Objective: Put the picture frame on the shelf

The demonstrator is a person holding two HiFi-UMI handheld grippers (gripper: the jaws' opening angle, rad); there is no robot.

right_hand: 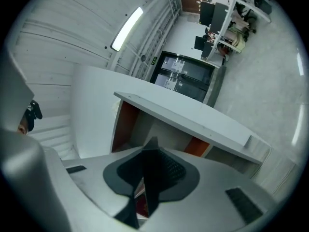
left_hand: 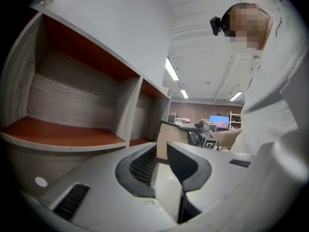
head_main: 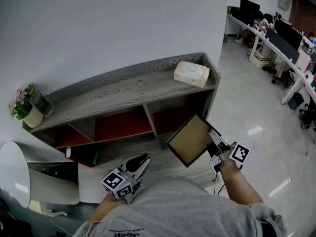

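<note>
Picture frame (head_main: 190, 139) before shelf (head_main: 123, 90); tissue box (head_main: 191, 73), vase (head_main: 30, 107) atop.

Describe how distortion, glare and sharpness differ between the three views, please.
Head view: sharp, evenly lit, with bright reflections on the floor. Left gripper view: strong fisheye bends the shelf, corners dark, a mosaic patch top right. Right gripper view: same fisheye; the ceiling lamp glares, near jaws soft.
</note>
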